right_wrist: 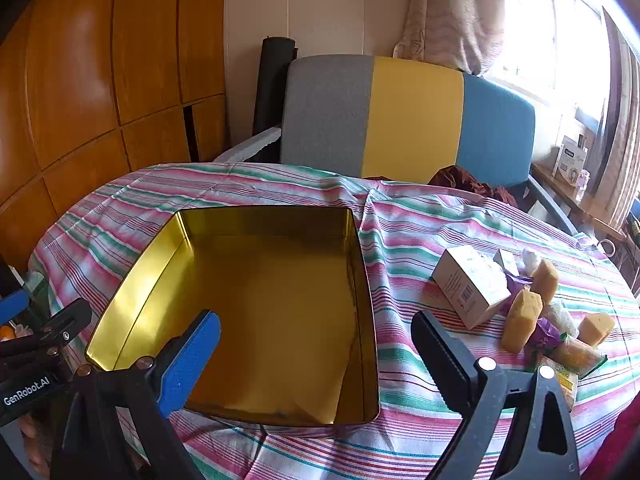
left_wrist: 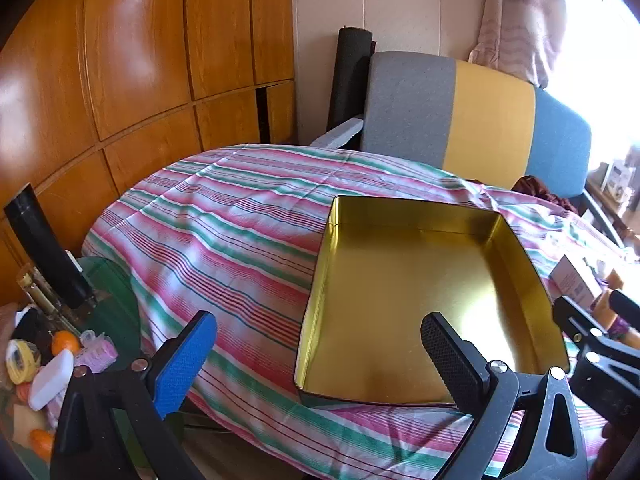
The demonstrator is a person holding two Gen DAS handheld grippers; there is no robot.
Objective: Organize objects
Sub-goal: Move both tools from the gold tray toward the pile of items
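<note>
A gold metal tin [right_wrist: 276, 312] lies open and empty on the striped tablecloth [right_wrist: 420, 232]. To its right sit a white carton [right_wrist: 468, 288], several yellow sponge blocks [right_wrist: 520, 320] and wrapped packets [right_wrist: 576, 356]. My right gripper [right_wrist: 316, 340] hovers open over the tin's near right edge, nothing between its fingers. In the left wrist view the same tin [left_wrist: 412, 304] is at centre right, and my left gripper [left_wrist: 316, 344] stands open above its near left wall, holding nothing. The white carton [left_wrist: 572, 284] shows at the right edge there.
A grey, yellow and blue chair back [right_wrist: 400, 120] stands behind the table. Wooden wardrobe doors [left_wrist: 120, 80] fill the left. A low glass side table [left_wrist: 108, 280] at left carries bottles, oranges [left_wrist: 64, 342] and small items. A dark red cloth [right_wrist: 468, 182] lies on the chair seat.
</note>
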